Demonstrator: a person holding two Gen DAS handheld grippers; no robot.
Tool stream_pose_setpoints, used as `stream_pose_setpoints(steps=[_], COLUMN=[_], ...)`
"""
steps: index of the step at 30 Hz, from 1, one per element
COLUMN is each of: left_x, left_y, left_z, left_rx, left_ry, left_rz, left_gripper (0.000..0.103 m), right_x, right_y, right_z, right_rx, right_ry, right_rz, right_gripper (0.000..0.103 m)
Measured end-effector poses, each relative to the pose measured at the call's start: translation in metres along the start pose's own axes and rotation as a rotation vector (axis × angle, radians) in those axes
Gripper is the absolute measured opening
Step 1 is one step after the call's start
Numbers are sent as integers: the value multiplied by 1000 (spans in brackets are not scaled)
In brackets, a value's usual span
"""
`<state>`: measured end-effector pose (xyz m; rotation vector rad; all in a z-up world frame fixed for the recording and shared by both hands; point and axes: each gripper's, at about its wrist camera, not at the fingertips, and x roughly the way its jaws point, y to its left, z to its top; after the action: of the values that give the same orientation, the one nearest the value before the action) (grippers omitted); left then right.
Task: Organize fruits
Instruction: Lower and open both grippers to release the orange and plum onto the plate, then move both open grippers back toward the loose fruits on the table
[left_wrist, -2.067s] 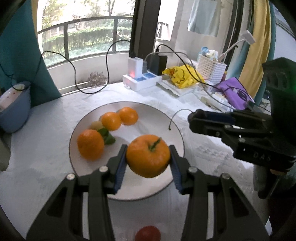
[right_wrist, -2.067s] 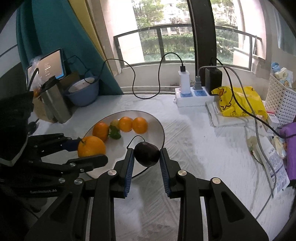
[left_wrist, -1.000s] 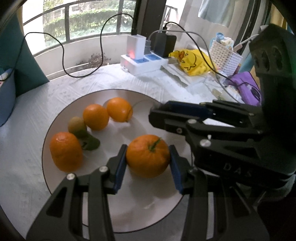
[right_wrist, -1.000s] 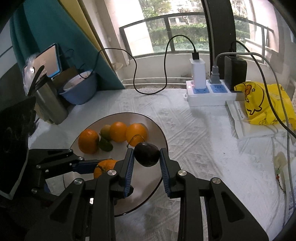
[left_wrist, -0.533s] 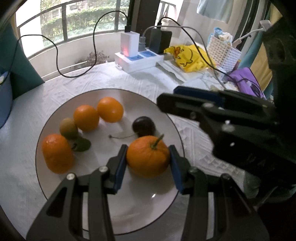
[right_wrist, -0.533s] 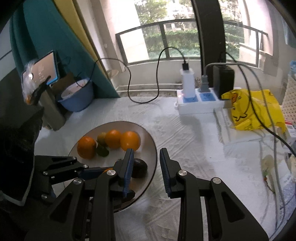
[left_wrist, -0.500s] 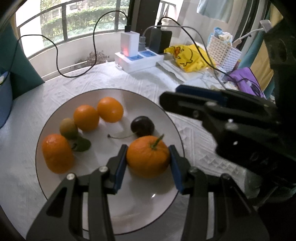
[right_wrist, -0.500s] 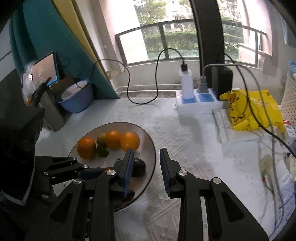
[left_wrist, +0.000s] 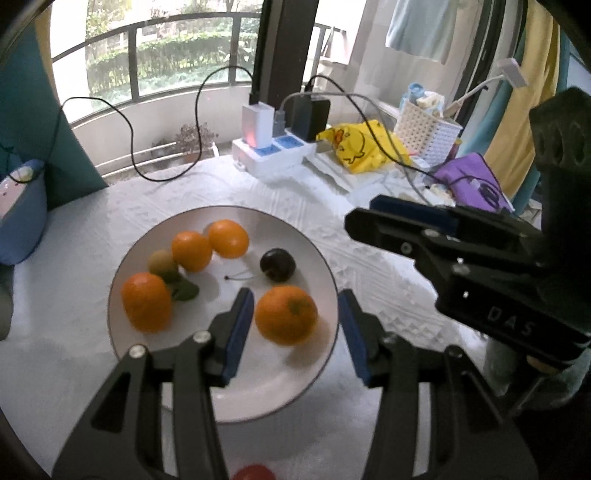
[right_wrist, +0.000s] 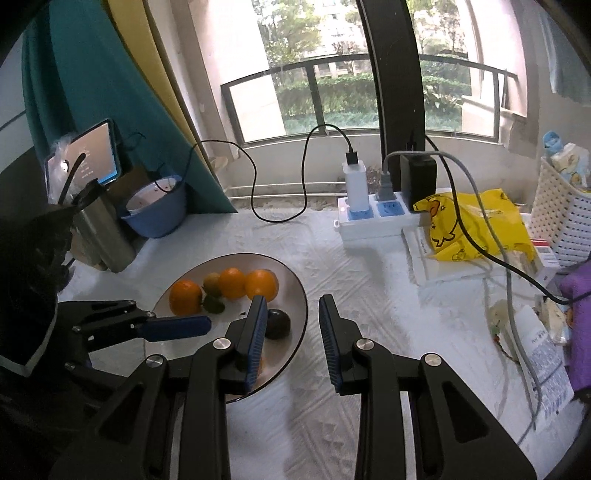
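White-clothed table (left_wrist: 55, 295) fills my view. Round white plate (left_wrist: 258, 387) at centre. My left gripper (left_wrist: 295, 293) over plate's near side: jaws apart, just been opening, orange (left_wrist: 286, 315) between pads, resting free on plate, touching neither. My right gripper (right_wrist: 291, 301) hangs over plate's right edge: jaws narrowly apart, nothing between. Three more oranges (left_wrist: 191, 251) along plate's far-left side. Dark plum (left_wrist: 277, 264) just behind released orange.
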<state>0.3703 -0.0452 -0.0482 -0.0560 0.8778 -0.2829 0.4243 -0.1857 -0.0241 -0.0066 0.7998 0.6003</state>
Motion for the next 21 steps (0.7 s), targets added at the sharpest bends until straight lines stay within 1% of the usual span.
stream_pose_setpoints(steps=[11,21], left_x=[-53,-90], left_y=[0,10], left_z=[-27,-55], left_rx=[1,-26], left_ry=[-76,-141], left_rz=[19,44], left_gripper=[49,50], right_x=[-34,-59], right_y=[29,61], right_z=[-14,-30], right_rx=[-16,-48], right_ry=[-17,-17], right_rz=[-15,-23], right_gripper=[31,31])
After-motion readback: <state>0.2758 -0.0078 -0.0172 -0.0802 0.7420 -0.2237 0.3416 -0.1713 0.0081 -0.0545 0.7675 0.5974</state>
